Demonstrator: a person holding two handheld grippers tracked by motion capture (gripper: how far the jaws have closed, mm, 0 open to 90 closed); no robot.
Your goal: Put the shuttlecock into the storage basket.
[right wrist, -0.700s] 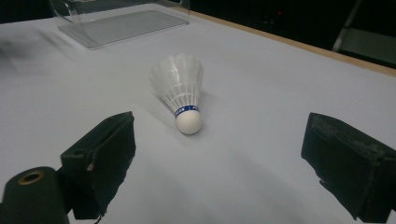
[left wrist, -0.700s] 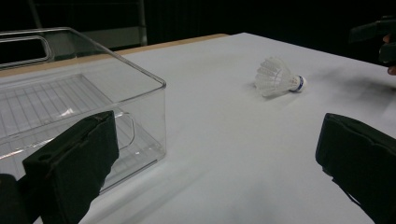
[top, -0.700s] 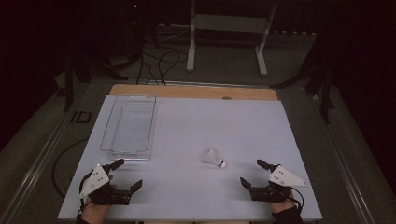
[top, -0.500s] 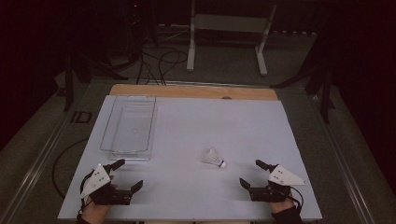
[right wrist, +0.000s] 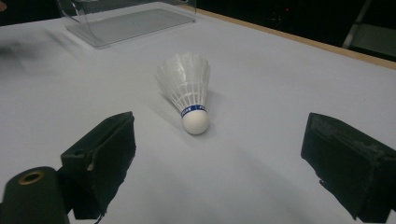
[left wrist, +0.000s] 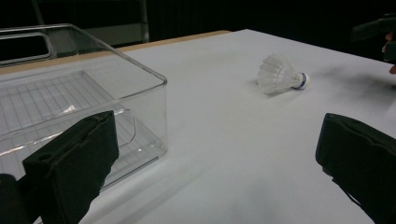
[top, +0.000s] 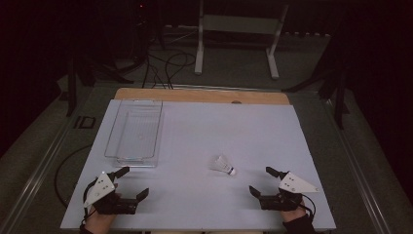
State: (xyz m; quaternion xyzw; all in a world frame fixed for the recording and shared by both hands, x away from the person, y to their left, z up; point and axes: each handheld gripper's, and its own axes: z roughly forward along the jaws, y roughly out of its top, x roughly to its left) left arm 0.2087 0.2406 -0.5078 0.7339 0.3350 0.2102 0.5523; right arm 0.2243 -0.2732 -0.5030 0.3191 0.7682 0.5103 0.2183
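From the high view I see my left gripper [top: 130, 183] low at about seven o'clock on the white table [top: 204, 131], jaws spread wide with nothing between them. My right gripper [top: 260, 181] sits at about five o'clock, jaws likewise released and empty.

The shuttlecock [top: 223, 165] lies on its side on the table, a little toward five o'clock from the middle, well apart from the left gripper and nearer the right one, at roughly eleven o'clock from it. In the right gripper view the shuttlecock [right wrist: 187, 93] lies ahead of the parted jaws, its cork end pointing back toward me, with bare table between it and both pads. In the left gripper view it [left wrist: 279, 74] lies far off at about one o'clock.

The clear plastic bin [top: 135, 131] stands at about ten o'clock on the table, just beyond the left gripper; its near corner [left wrist: 112, 93] rises close to my left jaw.

Against the frames from moments ago I find nothing changed: both grippers, the shuttlecock and the bin sit where they were.
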